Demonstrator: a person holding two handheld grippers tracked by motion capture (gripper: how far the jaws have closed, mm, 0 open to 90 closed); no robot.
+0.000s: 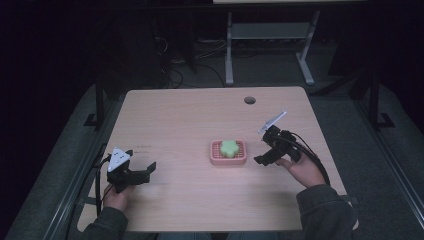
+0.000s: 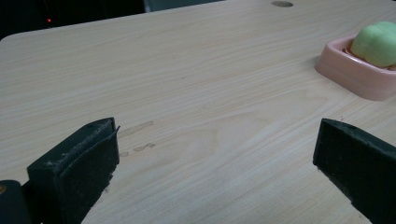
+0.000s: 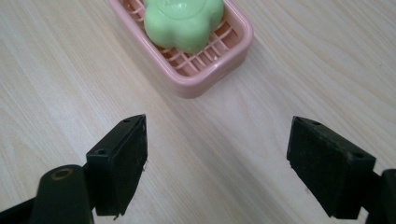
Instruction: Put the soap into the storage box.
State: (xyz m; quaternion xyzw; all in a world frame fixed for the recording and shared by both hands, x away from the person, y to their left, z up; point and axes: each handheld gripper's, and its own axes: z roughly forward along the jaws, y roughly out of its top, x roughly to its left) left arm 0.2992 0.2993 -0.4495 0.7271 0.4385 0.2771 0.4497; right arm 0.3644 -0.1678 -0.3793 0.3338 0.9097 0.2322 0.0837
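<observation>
A green flower-shaped soap (image 1: 229, 148) (image 3: 183, 18) (image 2: 376, 43) lies in a pink slatted soap dish (image 1: 215, 159) (image 3: 224, 56) (image 2: 355, 77) near the middle of the light wood table (image 1: 190, 115). My right gripper (image 1: 261, 159) (image 3: 215, 163) hovers just right of the dish, open, nothing between its jaws. My left gripper (image 1: 145, 170) (image 2: 212, 172) rests low at the table's front left, open and empty, well apart from the dish.
A round cable hole (image 1: 249, 100) (image 2: 282, 3) sits near the table's far edge. Faint marks (image 2: 140, 133) show on the wood ahead of the left gripper. A white desk frame (image 1: 270, 40) stands on the dark floor beyond.
</observation>
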